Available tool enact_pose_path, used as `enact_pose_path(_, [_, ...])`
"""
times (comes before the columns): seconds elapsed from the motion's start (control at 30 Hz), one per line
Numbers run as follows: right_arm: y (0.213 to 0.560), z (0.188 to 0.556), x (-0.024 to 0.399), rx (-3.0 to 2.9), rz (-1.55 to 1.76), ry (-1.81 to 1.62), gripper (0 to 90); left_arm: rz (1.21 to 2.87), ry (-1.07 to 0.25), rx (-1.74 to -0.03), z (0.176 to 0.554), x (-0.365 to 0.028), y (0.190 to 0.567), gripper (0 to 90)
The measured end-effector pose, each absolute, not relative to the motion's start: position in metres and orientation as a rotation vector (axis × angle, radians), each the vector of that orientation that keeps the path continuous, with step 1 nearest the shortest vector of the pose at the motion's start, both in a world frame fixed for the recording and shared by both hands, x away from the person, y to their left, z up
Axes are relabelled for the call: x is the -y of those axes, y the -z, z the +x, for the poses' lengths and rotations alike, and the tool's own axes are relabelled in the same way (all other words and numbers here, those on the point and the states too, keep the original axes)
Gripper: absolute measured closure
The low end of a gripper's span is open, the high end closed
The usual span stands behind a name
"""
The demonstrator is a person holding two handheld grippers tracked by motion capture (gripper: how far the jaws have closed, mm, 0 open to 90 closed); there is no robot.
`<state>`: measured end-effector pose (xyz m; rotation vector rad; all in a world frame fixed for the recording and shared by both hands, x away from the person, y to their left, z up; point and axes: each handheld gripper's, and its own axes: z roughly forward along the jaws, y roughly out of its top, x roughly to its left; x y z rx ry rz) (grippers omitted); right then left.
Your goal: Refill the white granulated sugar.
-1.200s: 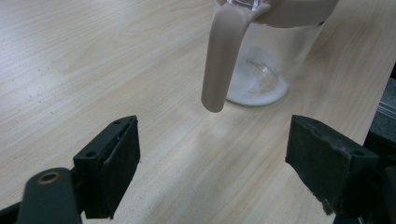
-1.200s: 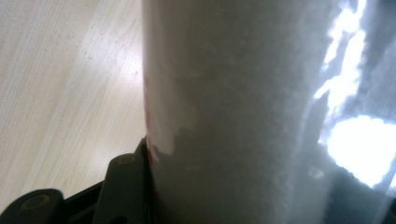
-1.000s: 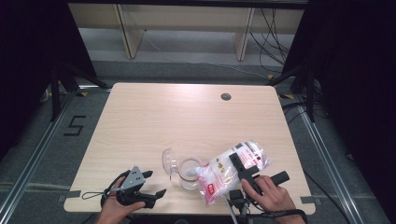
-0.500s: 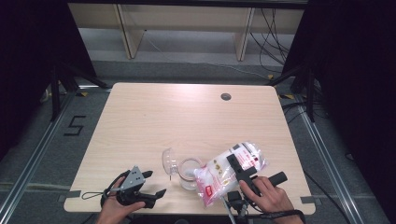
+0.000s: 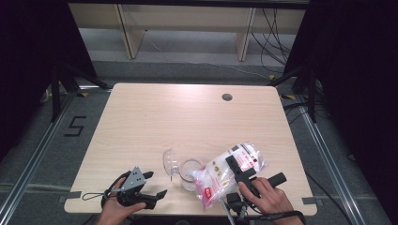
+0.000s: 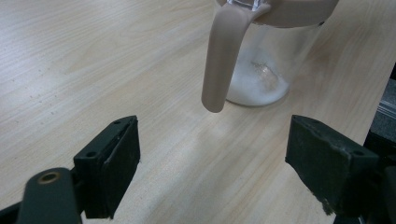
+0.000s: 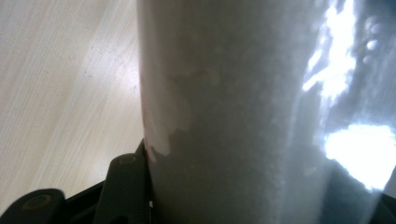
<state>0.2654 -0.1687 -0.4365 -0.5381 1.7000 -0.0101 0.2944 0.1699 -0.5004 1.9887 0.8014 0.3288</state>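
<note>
Since a second ago the bag has tipped a little further over the jar, its lower end now over the jar's mouth; our hands have kept their places. We hold the bag with the right gripper, jaws clamped on its middle (in the right gripper view the plastic, packed with white grains, presses against the one jaw in sight). The bag slants from upper right down to lower left, near the front edge of the table. The jar stands upright just left of it, a layer of white grains at its bottom, its clear lid hinged open to the left. Our left gripper rests near the table's front left, jaws spread wide and grasping nothing; in the left gripper view the jar's beige handle hangs just beyond them.
</note>
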Motion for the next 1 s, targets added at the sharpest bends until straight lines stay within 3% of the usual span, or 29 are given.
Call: enact_pose_path(1.0, [0.431, 0.28, 0.172, -1.701, -0.54, 0.038, 51.8, 1.989, -0.335, -0.805, 0.294, -0.17, 0.5, 17.3])
